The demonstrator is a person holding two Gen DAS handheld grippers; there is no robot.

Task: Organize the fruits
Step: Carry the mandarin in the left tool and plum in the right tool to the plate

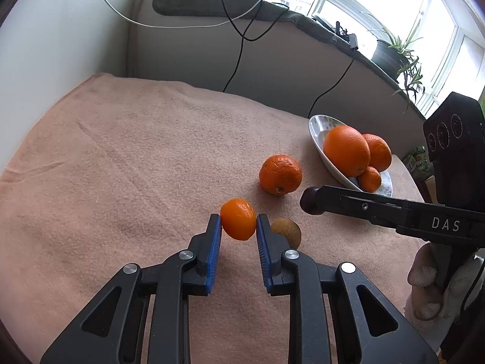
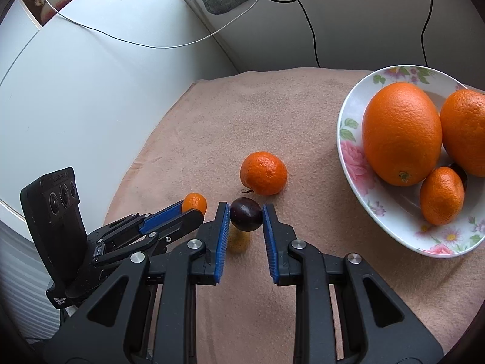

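The left gripper [image 1: 239,223] is clamped on a small smooth orange citrus fruit [image 1: 238,219] at frame centre. The right gripper [image 2: 243,217] pinches a dark purple round plum [image 2: 245,214]. A brownish-yellow round fruit [image 1: 287,232], possibly a kiwi, lies just beneath them on the peach terry towel [image 1: 127,157]. A wrinkled orange mandarin [image 2: 263,173] sits nearby, with the white floral bowl [image 2: 351,139] of oranges at right.

- You are seeing white letters "DAS" sitting on the black body of the right gripper [image 1: 311,204], just behind its arm, right of the flowered plate [image 1: 318,135].
- Small white print is running along the left gripper [image 2: 194,209] base, well left of that plate [image 2: 351,163]; it is too small to read.
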